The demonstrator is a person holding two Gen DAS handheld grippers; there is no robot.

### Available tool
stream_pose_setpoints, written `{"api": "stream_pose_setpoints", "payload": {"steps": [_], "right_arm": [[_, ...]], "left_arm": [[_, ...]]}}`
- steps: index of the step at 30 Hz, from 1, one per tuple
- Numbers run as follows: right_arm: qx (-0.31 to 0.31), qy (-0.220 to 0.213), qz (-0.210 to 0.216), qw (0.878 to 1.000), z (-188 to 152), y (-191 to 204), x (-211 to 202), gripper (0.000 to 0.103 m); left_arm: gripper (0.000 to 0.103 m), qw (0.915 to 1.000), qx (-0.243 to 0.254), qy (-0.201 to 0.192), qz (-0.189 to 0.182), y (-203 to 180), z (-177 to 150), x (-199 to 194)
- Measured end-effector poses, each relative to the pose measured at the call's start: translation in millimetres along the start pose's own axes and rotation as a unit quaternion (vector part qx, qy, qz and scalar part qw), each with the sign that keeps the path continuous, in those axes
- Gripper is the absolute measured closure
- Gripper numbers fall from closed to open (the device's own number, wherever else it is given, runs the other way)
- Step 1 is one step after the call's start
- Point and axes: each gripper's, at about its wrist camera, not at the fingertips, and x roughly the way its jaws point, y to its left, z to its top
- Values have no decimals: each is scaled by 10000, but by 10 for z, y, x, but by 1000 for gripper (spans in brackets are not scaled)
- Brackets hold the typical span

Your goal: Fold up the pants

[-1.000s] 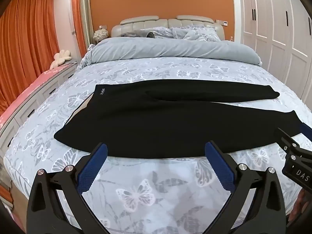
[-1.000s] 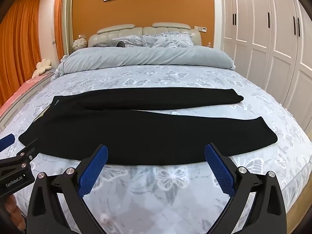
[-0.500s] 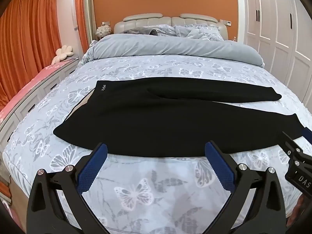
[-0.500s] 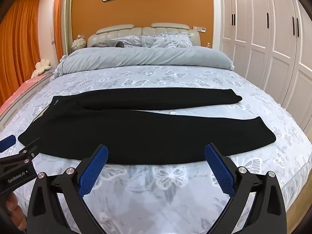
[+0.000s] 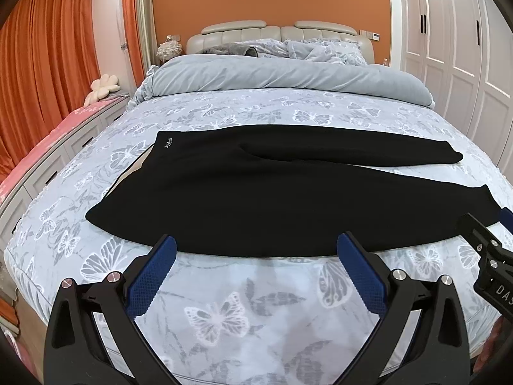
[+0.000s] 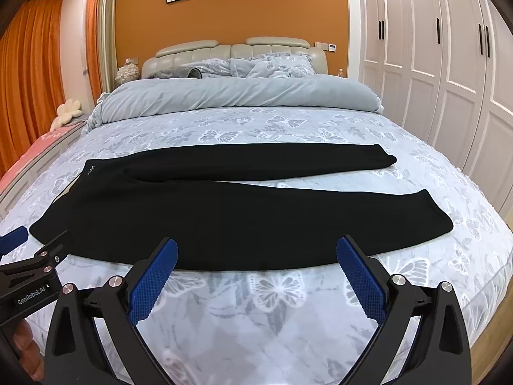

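Bedroom with orange walls and a butterfly-print bed [image 5: 224,314]: left gripper [image 5: 256,256] has its blue fingers [image 5: 150,276] spread wide, holding nothing, same for the right gripper [image 6: 256,256], both hanging just short of the black pants [image 6: 224,221] lying flat across the bed, waistband left, legs running right

Both views are bright, evenly lit and sharp, with soft shadows. Fisheye bending curves the frame edges, and all 4 corners go black.
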Motion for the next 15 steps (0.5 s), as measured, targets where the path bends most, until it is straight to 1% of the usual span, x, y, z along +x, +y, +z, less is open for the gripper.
{"api": "stream_pose_setpoints", "payload": {"steps": [15], "right_arm": [[1, 17, -6, 10000, -1, -8, 6, 5]], "left_arm": [[5, 10000, 3, 5, 10, -7, 0, 5]]}}
